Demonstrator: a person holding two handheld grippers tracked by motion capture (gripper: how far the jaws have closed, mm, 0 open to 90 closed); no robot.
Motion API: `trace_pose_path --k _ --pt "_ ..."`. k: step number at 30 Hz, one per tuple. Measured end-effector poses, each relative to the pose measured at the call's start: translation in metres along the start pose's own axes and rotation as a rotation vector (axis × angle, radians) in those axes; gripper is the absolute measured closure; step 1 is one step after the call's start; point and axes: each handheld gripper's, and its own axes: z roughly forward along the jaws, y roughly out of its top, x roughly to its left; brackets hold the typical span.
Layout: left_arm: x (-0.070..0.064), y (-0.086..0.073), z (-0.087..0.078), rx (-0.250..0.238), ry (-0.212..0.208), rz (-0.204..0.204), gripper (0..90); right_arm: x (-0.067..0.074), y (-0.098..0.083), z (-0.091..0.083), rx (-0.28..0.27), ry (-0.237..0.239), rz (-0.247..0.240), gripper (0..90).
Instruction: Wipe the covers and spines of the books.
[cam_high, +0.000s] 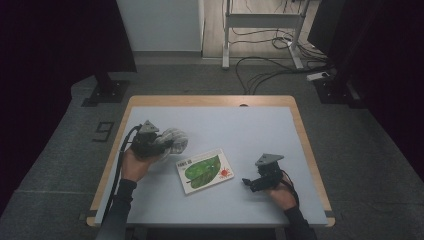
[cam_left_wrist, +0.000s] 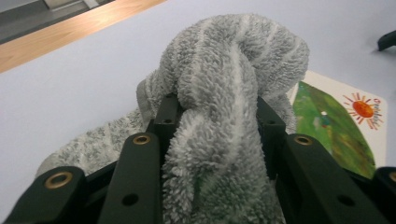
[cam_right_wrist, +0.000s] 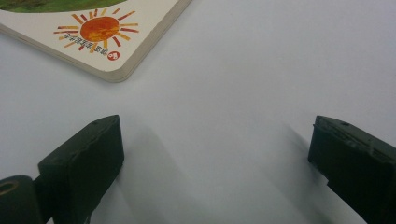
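On the table (cam_high: 150, 210), the book (cam_high: 205, 171) lies flat at centre, just beside the towel (cam_high: 172, 140). The left gripper (cam_high: 165, 146) is clamped on the bunched towel, seemingly carrying it toward the book to wipe it. The right gripper (cam_high: 248, 183) rests with jaws apart, empty. Next: lower the towel onto the cover.
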Motion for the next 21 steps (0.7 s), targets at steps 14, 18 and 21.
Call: trace_pose_path --k 14,18,21 --pt "0.025 -0.028 0.001 0.010 0.064 -0.076 61.8 0.000 0.000 0.000 -0.001 -0.001 0.000 3.0" --pt "0.029 -0.033 0.006 0.018 0.070 -0.088 61.6 0.000 0.000 0.000 -0.001 -0.001 -0.001 3.0" --pt "0.034 -0.038 0.013 0.027 0.070 -0.107 61.2 0.000 0.000 0.000 -0.001 -0.001 0.000 3.0"
